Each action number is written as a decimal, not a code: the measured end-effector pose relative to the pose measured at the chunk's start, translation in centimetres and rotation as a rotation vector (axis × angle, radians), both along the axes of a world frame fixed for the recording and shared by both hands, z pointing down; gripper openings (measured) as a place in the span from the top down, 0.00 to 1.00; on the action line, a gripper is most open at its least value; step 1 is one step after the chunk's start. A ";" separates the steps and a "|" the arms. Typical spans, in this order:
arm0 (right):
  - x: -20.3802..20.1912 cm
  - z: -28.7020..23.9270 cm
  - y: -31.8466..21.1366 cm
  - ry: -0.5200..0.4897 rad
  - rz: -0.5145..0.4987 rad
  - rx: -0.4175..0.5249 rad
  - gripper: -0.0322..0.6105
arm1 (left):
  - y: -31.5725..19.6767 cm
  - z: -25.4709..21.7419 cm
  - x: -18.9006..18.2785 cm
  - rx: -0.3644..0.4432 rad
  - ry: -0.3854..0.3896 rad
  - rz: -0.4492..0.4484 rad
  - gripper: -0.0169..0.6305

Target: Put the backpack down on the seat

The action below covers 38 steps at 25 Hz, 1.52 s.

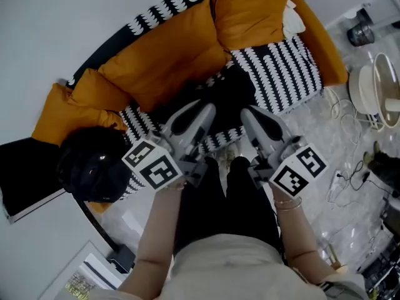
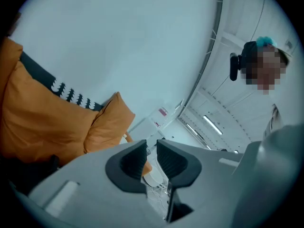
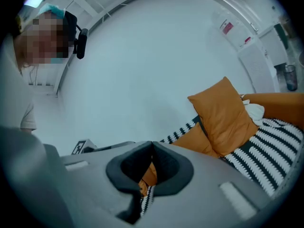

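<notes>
Left gripper: jaws a little apart, nothing between them
Big cushion: orange, at the left
Small cushion: orange, leaning on the big one
Strip: black with white pattern, above the cushions
Wall: white, behind
Lights: long, on the ceiling

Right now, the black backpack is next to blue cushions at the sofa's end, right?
Not quite: the cushions are orange, not blue. The head view shows the black backpack next to them at the sofa's end.
</notes>
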State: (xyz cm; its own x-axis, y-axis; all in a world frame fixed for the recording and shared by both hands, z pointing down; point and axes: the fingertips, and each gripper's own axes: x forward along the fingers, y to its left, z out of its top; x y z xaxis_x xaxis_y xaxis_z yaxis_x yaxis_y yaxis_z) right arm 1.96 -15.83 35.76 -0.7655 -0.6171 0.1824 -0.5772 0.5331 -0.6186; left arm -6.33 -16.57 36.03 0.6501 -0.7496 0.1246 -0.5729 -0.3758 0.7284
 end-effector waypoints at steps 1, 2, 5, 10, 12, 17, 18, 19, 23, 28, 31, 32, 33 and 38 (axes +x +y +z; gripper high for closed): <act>-0.1 -0.8 0.1 -0.007 0.001 0.008 0.95 | 0.1 -1.1 -0.6 0.017 -0.002 -0.016 0.87; -0.3 -1.6 0.2 -0.010 0.001 0.016 0.95 | 0.3 -2.2 -1.1 0.030 -0.003 -0.028 0.89; -0.6 -3.9 0.5 -0.013 -0.009 0.045 0.95 | 0.8 -4.6 -2.0 0.059 -0.011 -0.035 0.93; -1.2 -8.5 -0.2 -0.011 -0.010 0.141 0.95 | 0.3 -8.6 -3.8 0.143 -0.030 -0.028 0.96; -1.3 -10.3 -0.3 -0.010 -0.008 0.173 0.95 | 0.3 -10.1 -4.0 0.168 -0.032 -0.030 0.96; -2.0 -13.8 0.1 0.004 -0.018 0.241 0.95 | 0.5 -13.3 -3.3 0.224 -0.030 -0.008 0.96; -2.2 -14.2 0.2 0.007 -0.021 0.250 0.95 | 0.5 -13.8 -3.1 0.237 -0.033 -0.001 0.96; -2.5 -14.7 0.3 0.010 -0.026 0.259 0.95 | 0.5 -14.3 -3.0 0.247 -0.038 0.004 0.96; -3.9 -16.1 0.6 0.009 -0.063 0.290 0.95 | 0.5 -15.3 -2.9 0.254 -0.037 0.006 0.96; -5.0 -17.9 1.1 0.000 -0.086 0.324 0.95 | 1.1 -15.8 -3.1 0.254 -0.031 0.011 0.96; -5.5 -18.4 1.4 0.001 -0.098 0.338 0.95 | 1.5 -16.2 -3.2 0.256 -0.041 0.015 0.96; -5.8 -18.5 1.5 -0.001 -0.102 0.340 0.95 | 1.6 -16.2 -3.3 0.253 -0.039 0.012 0.96; -6.0 -18.6 1.7 -0.003 -0.107 0.344 0.95 | 1.7 -16.1 -3.4 0.246 -0.034 0.007 0.96; -7.4 -19.0 2.7 0.011 -0.140 0.363 0.95 | 2.7 -15.6 -3.6 0.208 0.000 -0.005 0.96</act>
